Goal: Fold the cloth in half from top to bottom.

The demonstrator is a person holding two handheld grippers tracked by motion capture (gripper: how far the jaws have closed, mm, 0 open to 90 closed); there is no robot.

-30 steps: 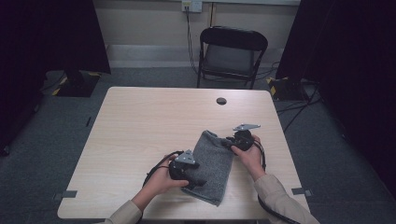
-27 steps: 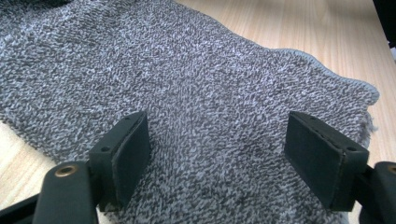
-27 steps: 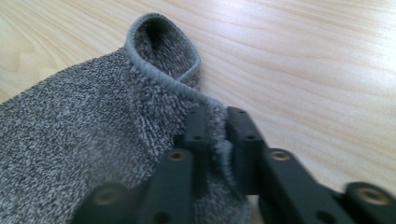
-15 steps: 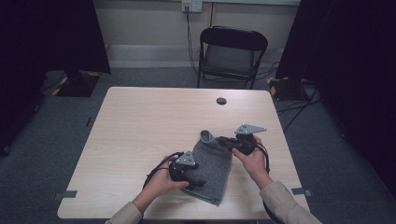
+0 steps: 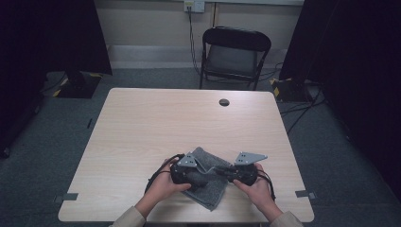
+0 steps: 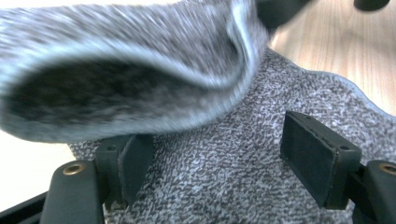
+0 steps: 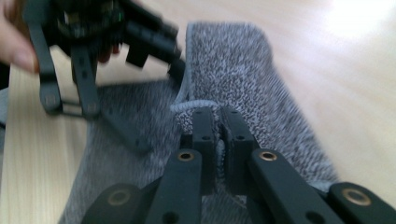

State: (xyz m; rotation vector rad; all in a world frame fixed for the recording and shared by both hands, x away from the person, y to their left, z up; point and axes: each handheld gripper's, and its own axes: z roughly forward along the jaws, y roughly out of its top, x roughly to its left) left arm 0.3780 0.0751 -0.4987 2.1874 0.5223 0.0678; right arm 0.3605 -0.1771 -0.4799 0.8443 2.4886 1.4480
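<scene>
While the right gripper (image 7: pixel 218 126) pinches a grey towel (image 5: pixel 208 182) corner mid-fold — half done — the left gripper (image 6: pixel 215 154) gapes at nine o'clock.

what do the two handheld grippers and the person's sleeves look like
Both the left gripper and the right gripper are black, each topped by a grey three-cornered plate and trailing a black cable. Their jaws are flat black bars with brass-coloured pivot pins and rectangular black pads. The sleeves look light beige.
</scene>
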